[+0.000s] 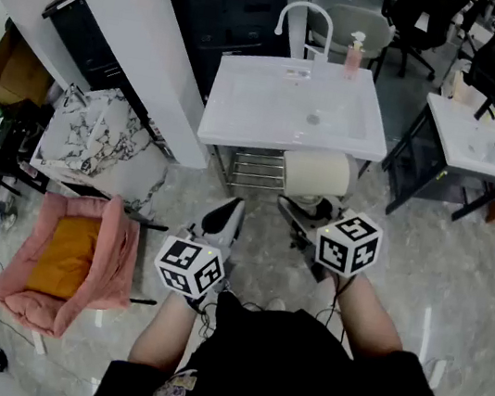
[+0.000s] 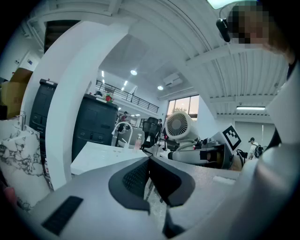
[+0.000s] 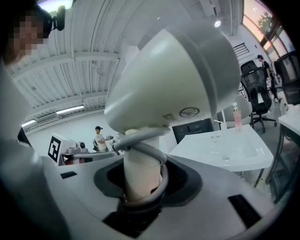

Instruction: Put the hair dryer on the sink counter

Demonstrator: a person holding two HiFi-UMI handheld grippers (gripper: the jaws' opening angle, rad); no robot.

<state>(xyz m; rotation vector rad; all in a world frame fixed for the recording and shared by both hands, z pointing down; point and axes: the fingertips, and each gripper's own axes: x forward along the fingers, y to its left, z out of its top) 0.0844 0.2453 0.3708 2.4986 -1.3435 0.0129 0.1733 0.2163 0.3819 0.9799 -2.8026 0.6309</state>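
The white hair dryer (image 3: 173,79) stands upright in my right gripper (image 3: 140,183), which is shut on its handle, with the grey cord looped round that handle. In the head view the hair dryer (image 1: 317,173) hangs just in front of and below the near edge of the white sink counter (image 1: 244,107). My left gripper (image 1: 226,212) is to its left, jaws shut and holding nothing. The left gripper view shows its jaws closed together (image 2: 150,161), with the hair dryer (image 2: 180,125) off to the right.
A faucet (image 1: 301,18) and a pink soap bottle (image 1: 354,55) stand at the counter's back. A metal rack (image 1: 257,168) sits under it. A white pillar (image 1: 134,32), a marbled box (image 1: 98,135) and a pink seat (image 1: 68,261) are to the left, a second sink (image 1: 478,137) to the right.
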